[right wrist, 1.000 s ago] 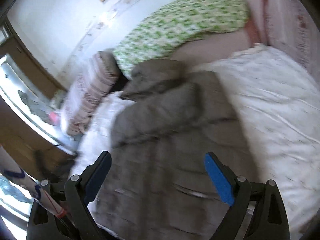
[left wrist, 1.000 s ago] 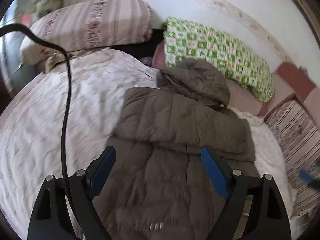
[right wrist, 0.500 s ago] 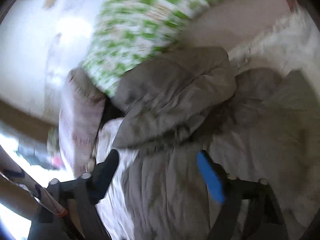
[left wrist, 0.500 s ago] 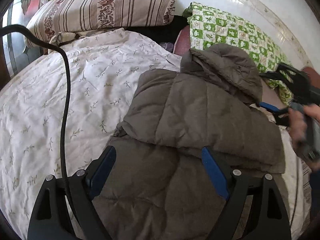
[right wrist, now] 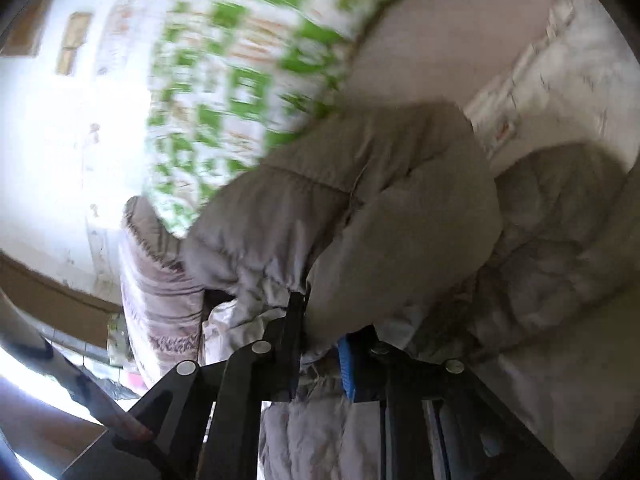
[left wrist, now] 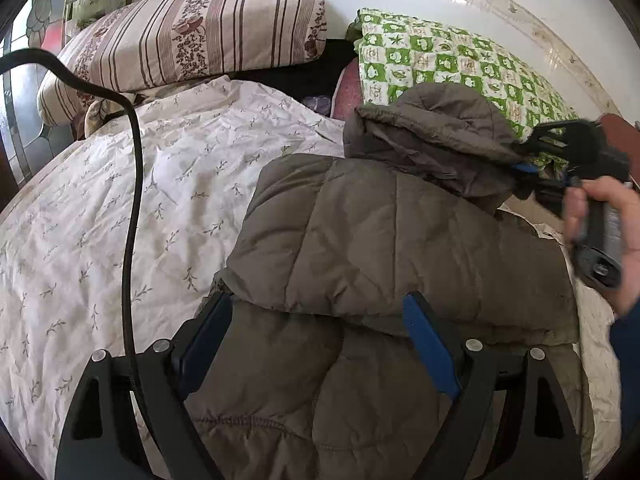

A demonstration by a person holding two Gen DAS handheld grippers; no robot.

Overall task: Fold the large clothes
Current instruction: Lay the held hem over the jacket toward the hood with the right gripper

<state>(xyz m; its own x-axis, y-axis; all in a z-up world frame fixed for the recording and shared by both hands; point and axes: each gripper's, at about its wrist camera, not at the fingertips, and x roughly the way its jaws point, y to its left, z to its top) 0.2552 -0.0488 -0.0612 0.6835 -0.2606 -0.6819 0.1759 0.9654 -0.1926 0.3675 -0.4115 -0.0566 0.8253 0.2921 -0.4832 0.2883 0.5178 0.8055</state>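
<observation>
Right gripper [right wrist: 320,344] clamped on the hood [right wrist: 360,216] of our brown padded jacket [left wrist: 392,248], far right. Left gripper [left wrist: 316,340] spread wide over its near part, gripping nothing.

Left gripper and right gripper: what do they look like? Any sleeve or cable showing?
The left gripper and right gripper share one build: black skeletal frames, silver rivets, blue pads on the jaws. A black cable loops past the left one. A dark blue sleeve shows at the right wrist.
</observation>
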